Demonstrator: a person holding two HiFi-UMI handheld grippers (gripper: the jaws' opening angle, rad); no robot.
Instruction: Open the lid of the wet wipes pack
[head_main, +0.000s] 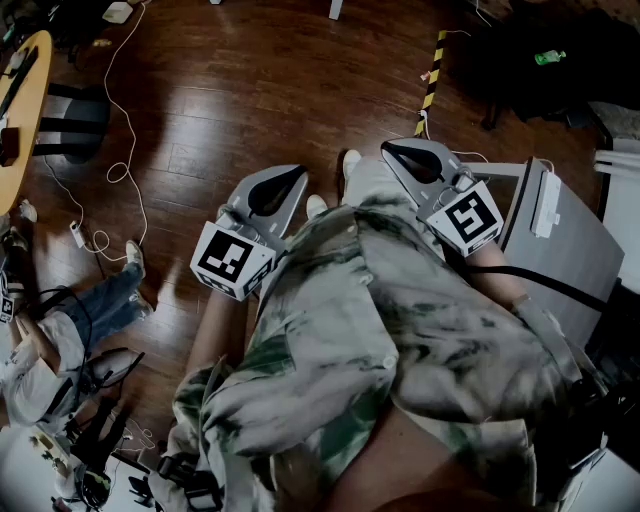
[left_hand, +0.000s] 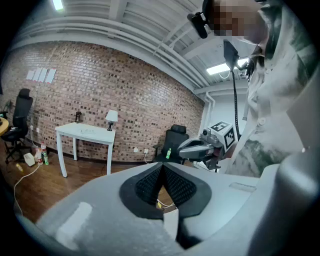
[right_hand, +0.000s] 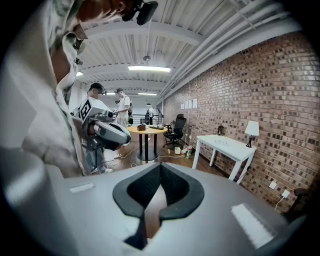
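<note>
A white table (left_hand: 85, 133) with 1 lamp (left_hand: 112, 118) stands by the brick wall (left_hand: 125, 95); a white cable (head_main: 131, 128) lies on the wooden floor (head_main: 260, 90).

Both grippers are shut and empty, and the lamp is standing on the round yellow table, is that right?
No: the lamp stands on the white table by the brick wall, not on the round yellow table; the right gripper view shows it. The left gripper and right gripper are shut and empty.

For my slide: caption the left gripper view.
Left gripper, jaws shut and empty, faces a white table by a brick wall.
</note>
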